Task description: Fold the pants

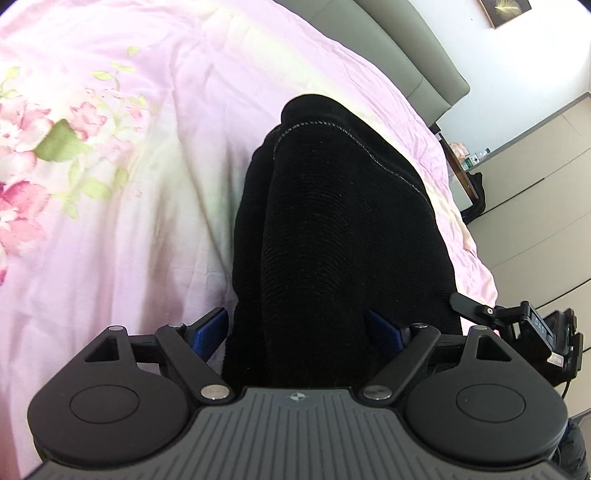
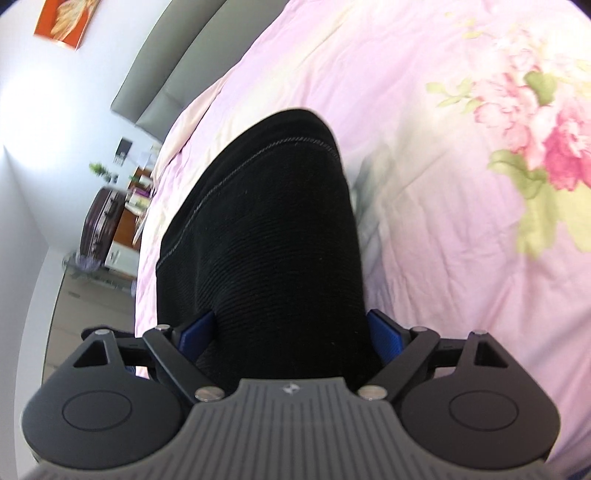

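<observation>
Pink floral bedspread (image 1: 147, 221): one pair of black pants (image 1: 343, 229) (folded); both grippers' jaws spread.

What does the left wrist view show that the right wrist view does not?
Only the left wrist view shows the other gripper at its right edge and a dark-framed picture on the wall. Only the right wrist view shows a dark purple suitcase, a small green plant and an orange picture. Both share the black ribbed pants with pale stitching, lying between spread blue fingers on the pink floral bedsheet, plus the grey headboard.
</observation>
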`<state>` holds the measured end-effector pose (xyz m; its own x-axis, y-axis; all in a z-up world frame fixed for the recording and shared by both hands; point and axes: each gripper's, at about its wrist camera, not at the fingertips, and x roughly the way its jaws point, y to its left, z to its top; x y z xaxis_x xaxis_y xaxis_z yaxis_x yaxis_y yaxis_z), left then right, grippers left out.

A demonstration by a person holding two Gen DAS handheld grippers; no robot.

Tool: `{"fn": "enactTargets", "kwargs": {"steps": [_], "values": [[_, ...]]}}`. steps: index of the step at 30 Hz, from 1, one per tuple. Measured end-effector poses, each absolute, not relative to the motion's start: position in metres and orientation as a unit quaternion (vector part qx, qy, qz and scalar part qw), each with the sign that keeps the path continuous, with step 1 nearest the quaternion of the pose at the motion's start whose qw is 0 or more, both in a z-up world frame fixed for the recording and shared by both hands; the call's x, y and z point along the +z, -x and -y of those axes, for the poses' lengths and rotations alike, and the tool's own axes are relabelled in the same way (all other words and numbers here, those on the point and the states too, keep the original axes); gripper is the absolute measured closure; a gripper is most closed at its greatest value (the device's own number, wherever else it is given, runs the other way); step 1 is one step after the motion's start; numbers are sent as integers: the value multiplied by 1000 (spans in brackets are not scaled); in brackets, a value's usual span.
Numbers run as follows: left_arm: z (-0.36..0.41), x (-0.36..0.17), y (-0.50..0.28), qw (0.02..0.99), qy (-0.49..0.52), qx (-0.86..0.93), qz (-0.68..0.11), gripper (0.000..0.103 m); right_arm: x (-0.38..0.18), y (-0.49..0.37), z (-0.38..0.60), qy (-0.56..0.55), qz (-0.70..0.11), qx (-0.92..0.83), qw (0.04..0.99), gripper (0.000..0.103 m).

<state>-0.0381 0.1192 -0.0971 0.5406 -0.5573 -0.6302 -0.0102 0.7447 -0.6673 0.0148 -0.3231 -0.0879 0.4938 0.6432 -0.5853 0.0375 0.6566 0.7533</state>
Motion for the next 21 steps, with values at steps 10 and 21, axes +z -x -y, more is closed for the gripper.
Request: {"fn": "enactTargets", "kwargs": {"steps": [10, 21], "values": [[-131, -114, 26, 795, 352, -179, -461, 1, -85, -7, 342, -396, -459, 184, 774, 15], [-139, -113, -2, 786, 363, -189, -464, 0, -98, -41, 331, -386, -457, 202, 775, 12]]}}
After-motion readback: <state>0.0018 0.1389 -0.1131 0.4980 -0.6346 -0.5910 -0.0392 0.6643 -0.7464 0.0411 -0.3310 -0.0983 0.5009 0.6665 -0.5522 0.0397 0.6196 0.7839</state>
